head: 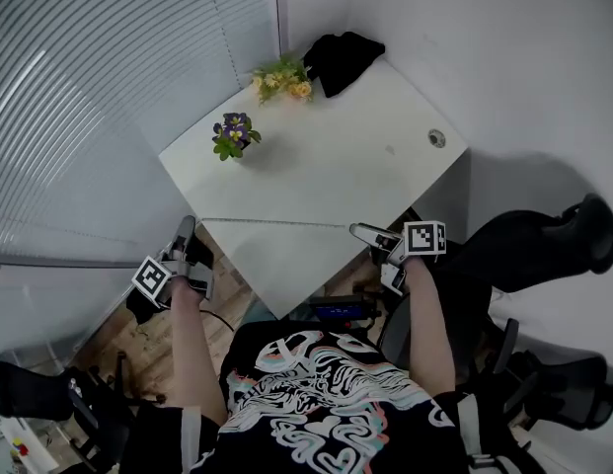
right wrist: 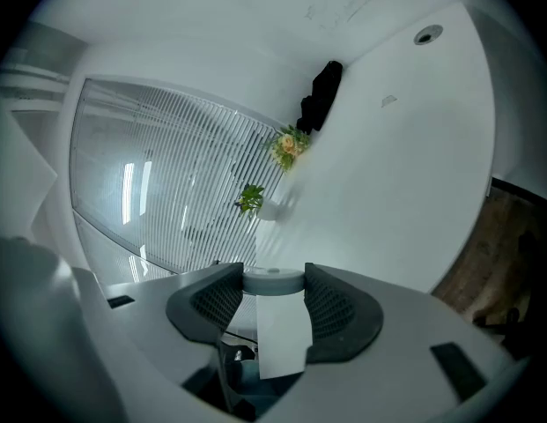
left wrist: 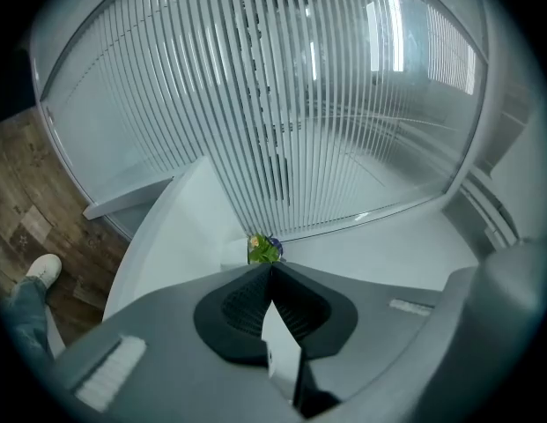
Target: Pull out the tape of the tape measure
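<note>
The person's printed black shirt (head: 316,388) fills the bottom of the head view, and both forearms reach forward from it to the near edge of the white counter (head: 385,156). The left claw (left wrist: 271,266) has its jaws pressed together, with a pale strip pinched in the seam between the pads, which looks like the end of the tape (head: 276,223). The right claw (head: 365,233) is clamped on a round grey case (right wrist: 273,282), held across its flat sides by the ribbed pads. Between the two claws the tape runs as a thin pale line just along the counter's near edge, nearly straight, so a fair length seems already drawn out. The blade is probably light, thin and springy: stiff enough to span the gap, but apt to kink if bent sideways and to snap back if released. The end is best pinched flat, the case held by its body. Two small flower pots (head: 234,134) stand well apart at the far side.
</note>
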Available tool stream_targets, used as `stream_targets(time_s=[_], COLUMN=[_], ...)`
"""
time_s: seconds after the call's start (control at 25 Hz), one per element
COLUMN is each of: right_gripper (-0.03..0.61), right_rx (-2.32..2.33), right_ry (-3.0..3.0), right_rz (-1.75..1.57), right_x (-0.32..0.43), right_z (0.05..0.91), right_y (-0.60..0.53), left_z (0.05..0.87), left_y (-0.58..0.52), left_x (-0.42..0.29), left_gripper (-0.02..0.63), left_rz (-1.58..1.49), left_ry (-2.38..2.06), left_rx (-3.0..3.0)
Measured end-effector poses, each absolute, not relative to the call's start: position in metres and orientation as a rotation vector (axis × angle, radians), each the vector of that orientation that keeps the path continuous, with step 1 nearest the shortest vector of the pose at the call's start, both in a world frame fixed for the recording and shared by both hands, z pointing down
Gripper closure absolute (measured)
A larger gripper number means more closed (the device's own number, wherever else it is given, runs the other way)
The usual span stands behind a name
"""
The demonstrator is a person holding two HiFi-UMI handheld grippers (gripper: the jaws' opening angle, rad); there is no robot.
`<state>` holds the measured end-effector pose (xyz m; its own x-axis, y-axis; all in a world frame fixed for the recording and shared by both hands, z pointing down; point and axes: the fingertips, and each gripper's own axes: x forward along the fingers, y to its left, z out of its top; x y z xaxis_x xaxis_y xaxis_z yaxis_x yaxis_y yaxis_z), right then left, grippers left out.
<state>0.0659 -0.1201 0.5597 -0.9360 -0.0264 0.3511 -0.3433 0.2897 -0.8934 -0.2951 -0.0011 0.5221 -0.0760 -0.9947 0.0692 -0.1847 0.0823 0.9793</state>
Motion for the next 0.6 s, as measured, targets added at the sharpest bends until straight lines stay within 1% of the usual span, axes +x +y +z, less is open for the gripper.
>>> stream_targets(time_s=[0.28,0.6], right_gripper=[0.359,0.357], right_rx=[0.392,0.472], right_ry=[-2.268,-2.223], right_rz=[1.690,1.566], right_x=[0.064,0.054], right_z=[0.570,0.591], right_y=[-0.133,-0.143], left_z=[0.542,0.562], left_y=[-0.013,-0.031], left_x=[-0.297,-0.293], left_gripper=[0.611,0.611], left_rz=[-1.052,-0.861], left_ry=[-1.423,-1.444], left_rx=[1.222,1.271])
